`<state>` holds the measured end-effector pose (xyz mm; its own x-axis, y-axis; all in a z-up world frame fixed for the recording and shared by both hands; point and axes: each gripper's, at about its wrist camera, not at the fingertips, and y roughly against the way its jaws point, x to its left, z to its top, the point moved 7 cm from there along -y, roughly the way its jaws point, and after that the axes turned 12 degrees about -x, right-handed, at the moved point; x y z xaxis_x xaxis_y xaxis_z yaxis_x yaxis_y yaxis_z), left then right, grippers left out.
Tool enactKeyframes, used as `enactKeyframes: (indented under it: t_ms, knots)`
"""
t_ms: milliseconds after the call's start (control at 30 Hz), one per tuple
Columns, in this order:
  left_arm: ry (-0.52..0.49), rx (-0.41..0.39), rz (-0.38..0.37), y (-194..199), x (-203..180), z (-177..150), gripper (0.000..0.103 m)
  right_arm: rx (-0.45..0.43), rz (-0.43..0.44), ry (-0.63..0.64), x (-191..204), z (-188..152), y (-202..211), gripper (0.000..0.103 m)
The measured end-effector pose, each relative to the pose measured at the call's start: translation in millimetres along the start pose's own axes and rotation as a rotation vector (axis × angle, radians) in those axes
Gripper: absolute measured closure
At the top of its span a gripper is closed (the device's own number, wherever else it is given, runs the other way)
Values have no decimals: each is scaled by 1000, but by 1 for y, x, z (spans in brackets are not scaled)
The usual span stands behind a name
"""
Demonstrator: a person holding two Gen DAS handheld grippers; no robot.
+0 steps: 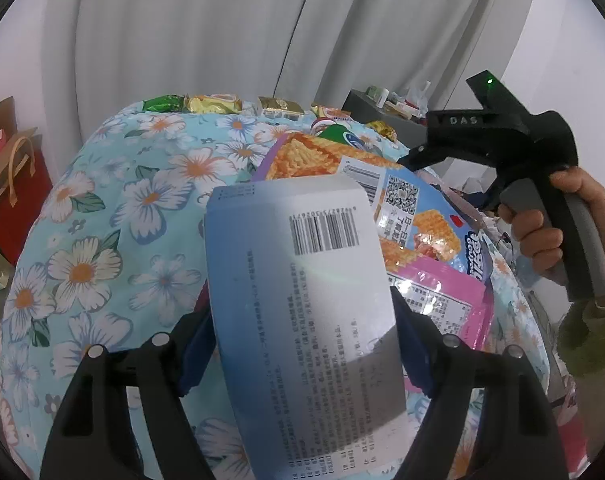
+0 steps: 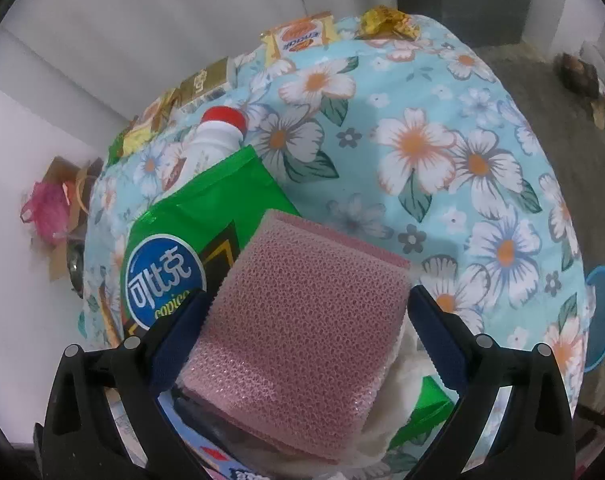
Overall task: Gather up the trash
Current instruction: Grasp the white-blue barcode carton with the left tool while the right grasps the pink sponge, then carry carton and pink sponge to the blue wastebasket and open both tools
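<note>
While between jaws, blue box (image 1: 302, 304)

A: In the left wrist view the pale blue box (image 1: 302, 300) runs off the bottom edge, and its small print is too blurred to read. It covers much of the orange snack packet (image 1: 414, 232) and the pink packet (image 1: 446, 300) right of centre.

B: The red gift bag (image 1: 14, 200) is cut by the left edge. The person's hand (image 1: 562, 232) is clipped at the right edge.

A: In the right wrist view the pink sponge (image 2: 302, 328) hides the lower half of the green chip bag (image 2: 206, 216).

B: That bag covers the white bottle (image 2: 210, 144) below its red cap. The blue ring (image 2: 604, 316) at the right edge is only partly seen; I cannot tell what it is.
</note>
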<state>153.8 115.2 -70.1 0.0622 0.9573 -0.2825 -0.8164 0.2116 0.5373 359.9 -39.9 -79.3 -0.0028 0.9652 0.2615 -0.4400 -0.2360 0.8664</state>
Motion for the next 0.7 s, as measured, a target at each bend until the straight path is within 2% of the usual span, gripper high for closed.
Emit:
enactKeyframes:
  t_ms: [233, 467, 700]
  knots:
    - [6, -10, 0, 3, 2, 2, 27, -17, 33, -3, -2, 1, 5, 12]
    - [-4, -33, 7, 12, 2, 7, 27, -64, 72, -29, -8, 5, 29, 14]
    - [-11, -63, 10, 24, -1, 12, 28, -111, 166, -82, -16, 8, 60, 15]
